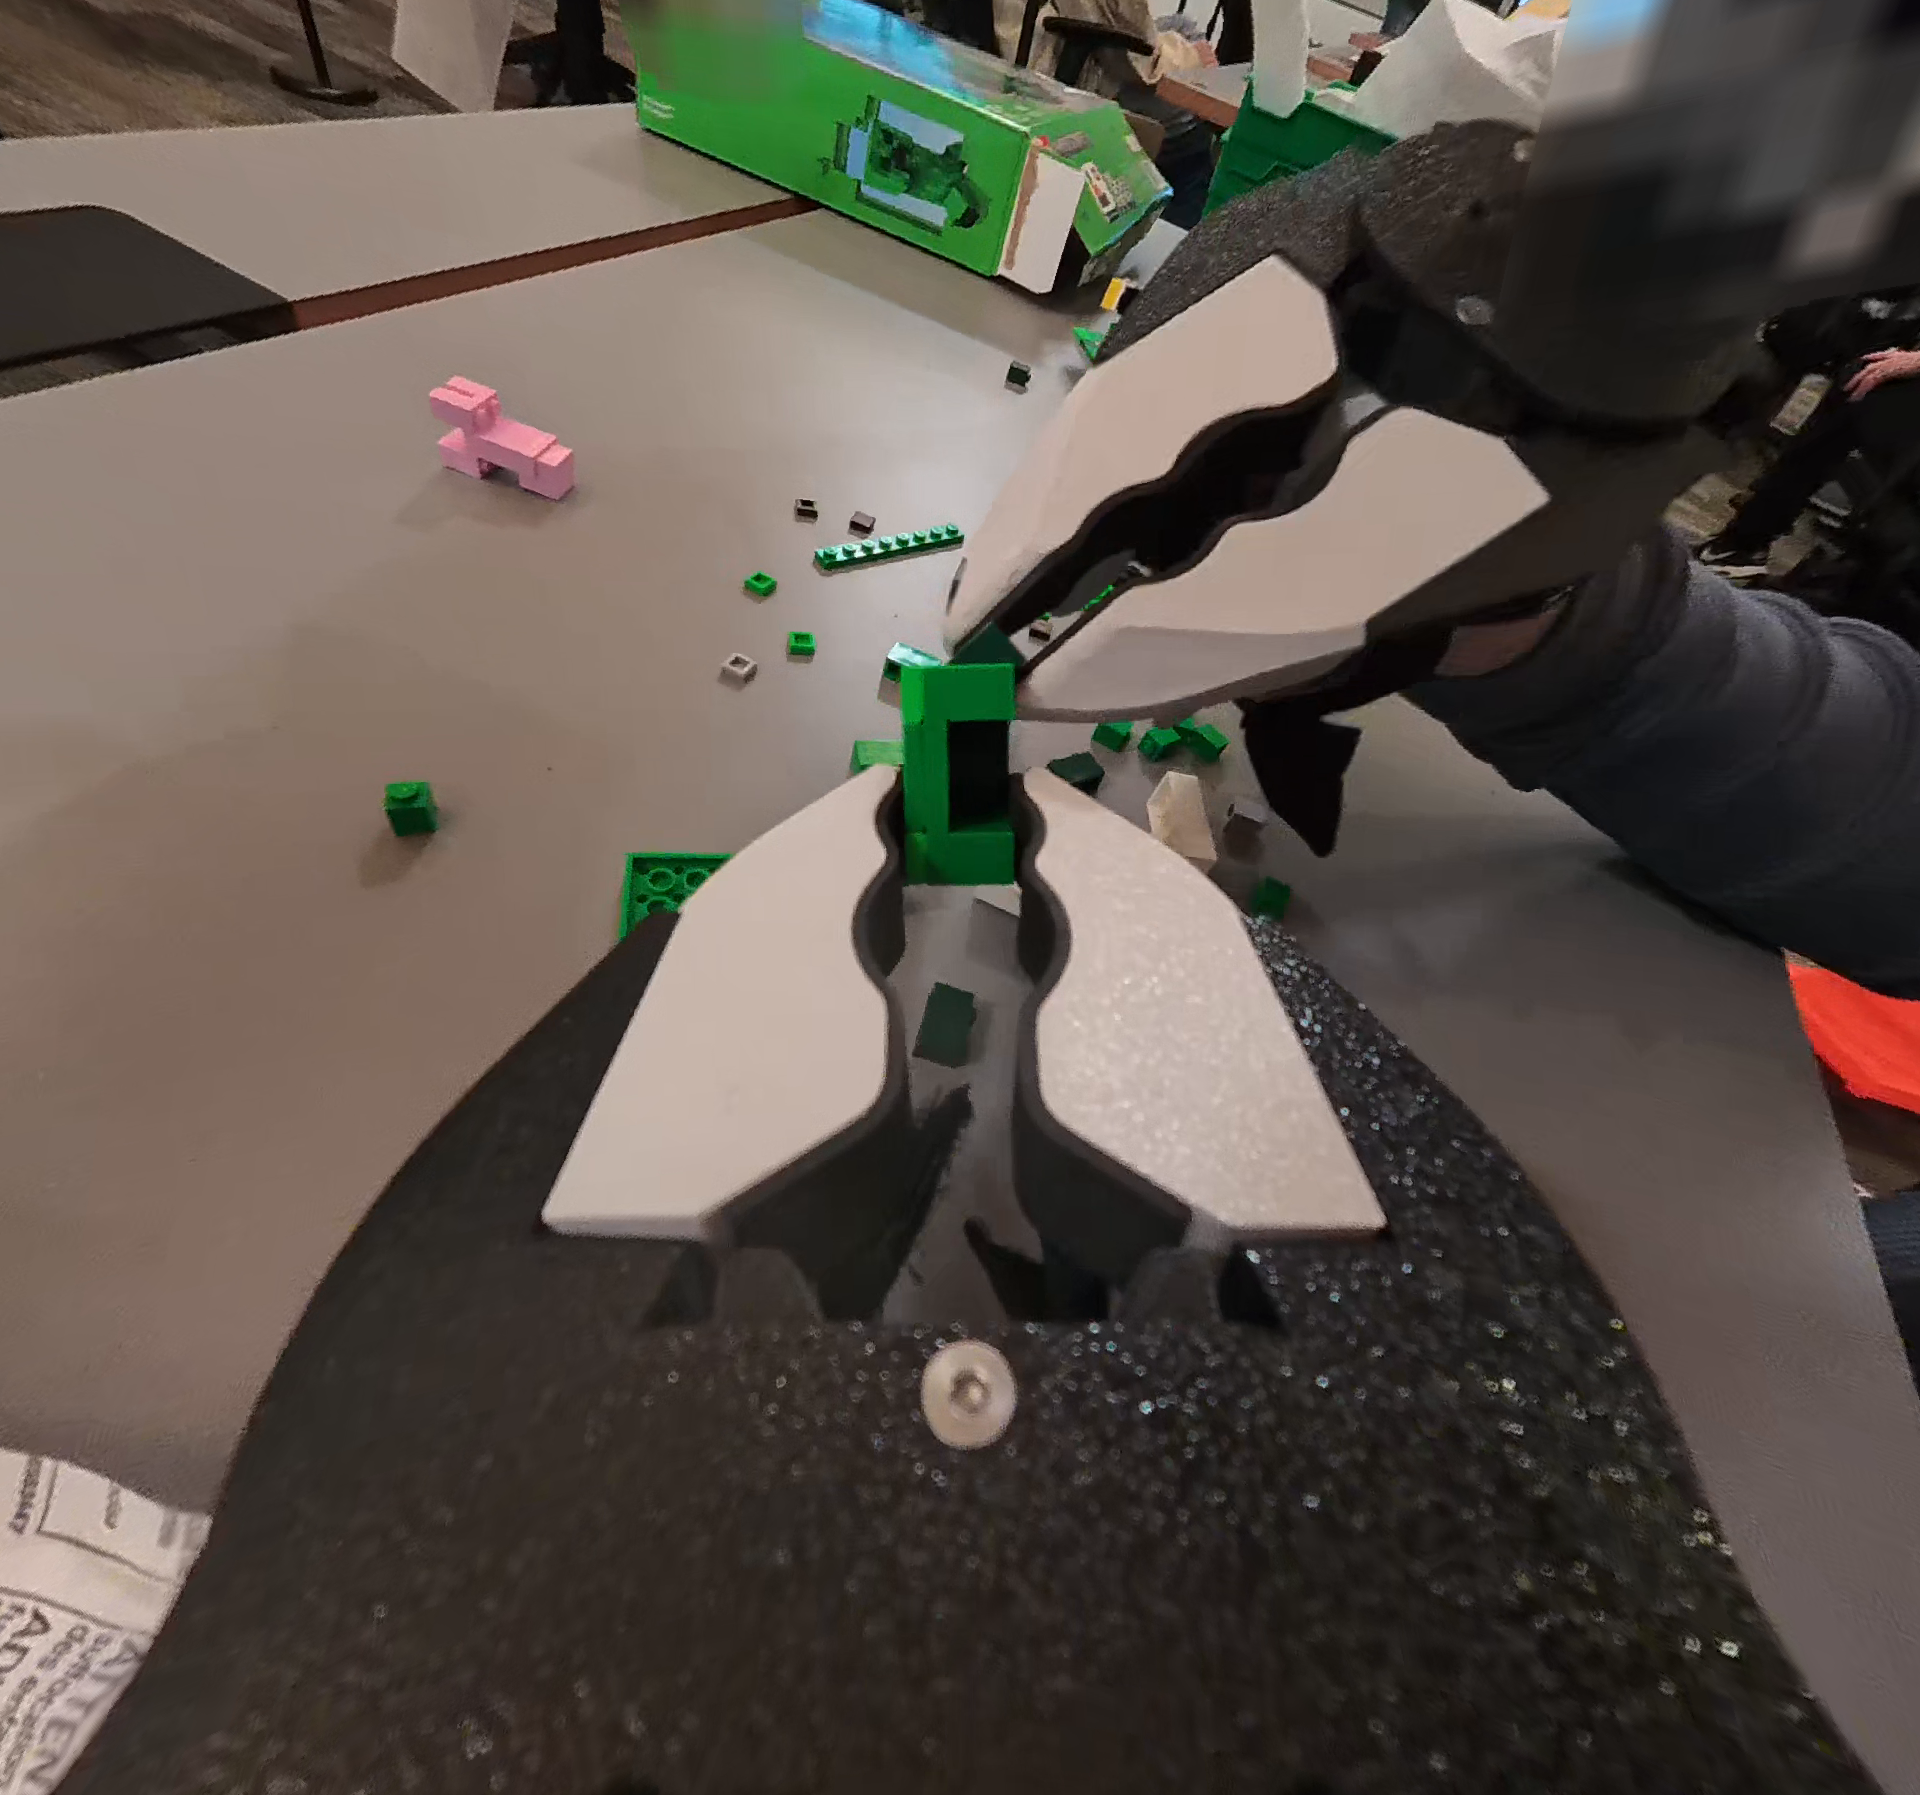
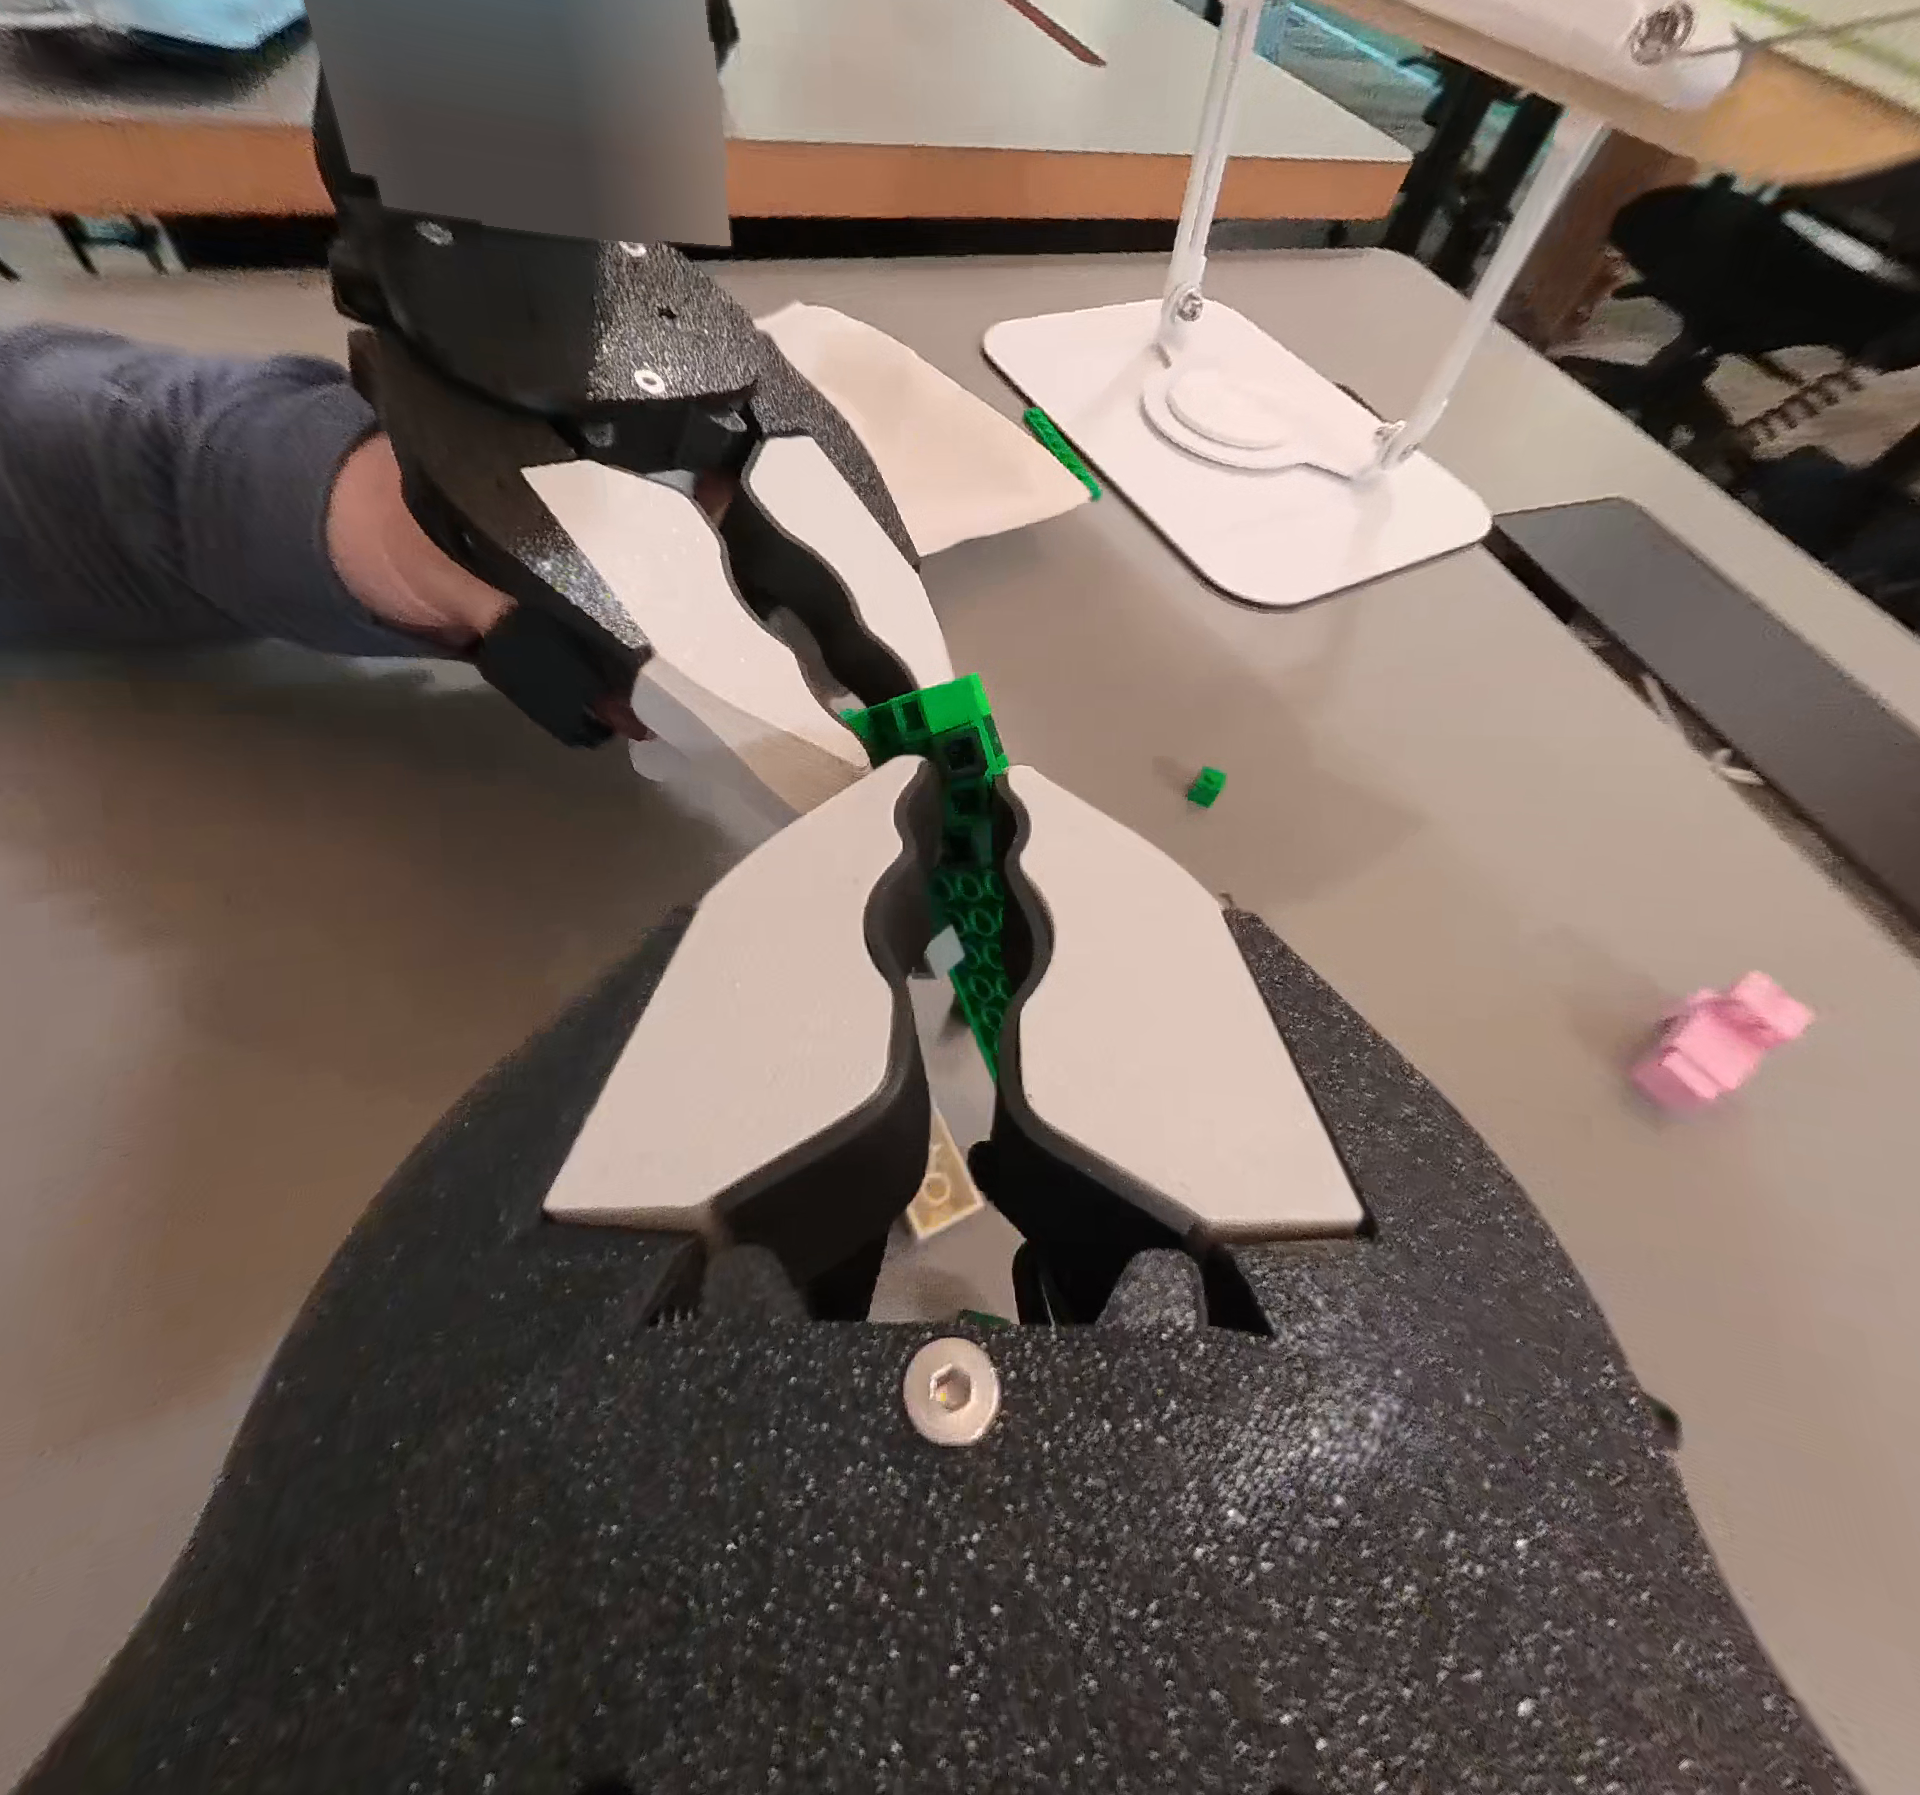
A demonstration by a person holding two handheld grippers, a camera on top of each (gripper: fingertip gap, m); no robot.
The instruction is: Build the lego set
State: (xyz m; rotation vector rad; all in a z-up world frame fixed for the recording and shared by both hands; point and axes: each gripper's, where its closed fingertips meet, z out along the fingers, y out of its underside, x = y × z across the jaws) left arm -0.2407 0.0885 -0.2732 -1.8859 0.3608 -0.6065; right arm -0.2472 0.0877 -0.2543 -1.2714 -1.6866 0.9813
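A tall green Lego build (image 1: pixel 930 758) with a dark opening in its side stands upright on the grey table (image 1: pixel 312 654). My left gripper (image 1: pixel 961 789) is shut on its lower part, one finger on each side. My right gripper (image 1: pixel 987 665) reaches in from the upper right and is shut on the top of the build, where a dark green piece shows between its tips. In the right wrist view the build (image 2: pixel 951 706) sits between my right gripper (image 2: pixel 964 774) fingertips, and the left gripper (image 2: pixel 894 722) holds it from the far left.
A pink Lego pig (image 1: pixel 499 441) (image 2: pixel 1720 1049) stands apart. Loose green bricks (image 1: pixel 410 807), a long green plate (image 1: pixel 888 545) and a square green plate (image 1: pixel 665 888) lie around the build. A green set box (image 1: pixel 883 135) lies at the back. A white stand (image 2: pixel 1236 457) and paper (image 2: pixel 914 426) sit beyond. Left and right tips are no more than a few centimetres apart. From either gripper's tips it is about 20 centimeters to the long green plate (image 1: pixel 888 545).
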